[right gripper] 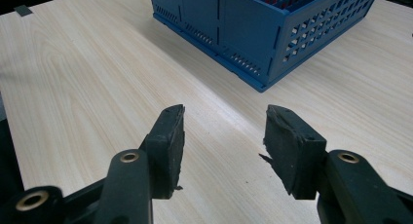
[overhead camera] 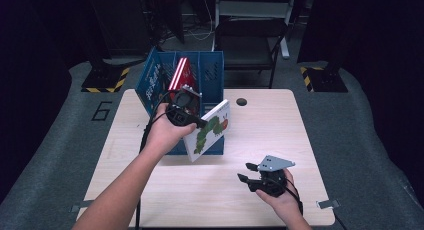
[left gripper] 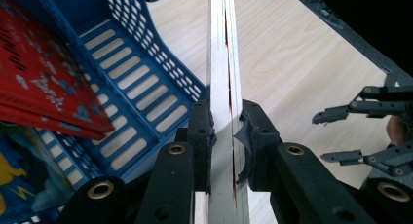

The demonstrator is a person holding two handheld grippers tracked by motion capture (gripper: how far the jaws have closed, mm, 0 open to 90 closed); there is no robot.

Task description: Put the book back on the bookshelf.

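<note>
A caterpillar picture book (overhead camera: 210, 130), tilted at centre frame beside the blue file rack (overhead camera: 210, 70), sits clamped edge-on in the left gripper (left gripper: 226, 131); it could twist loose or snag the rack wall. The right gripper (overhead camera: 250, 172), lower right, hangs apart, apparently idle.

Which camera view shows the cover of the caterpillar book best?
The high view: the caterpillar book faces the camera there, white cover with a green caterpillar, held by the left gripper. The left gripper view gives just its edge, clamped between the jaws.
</note>
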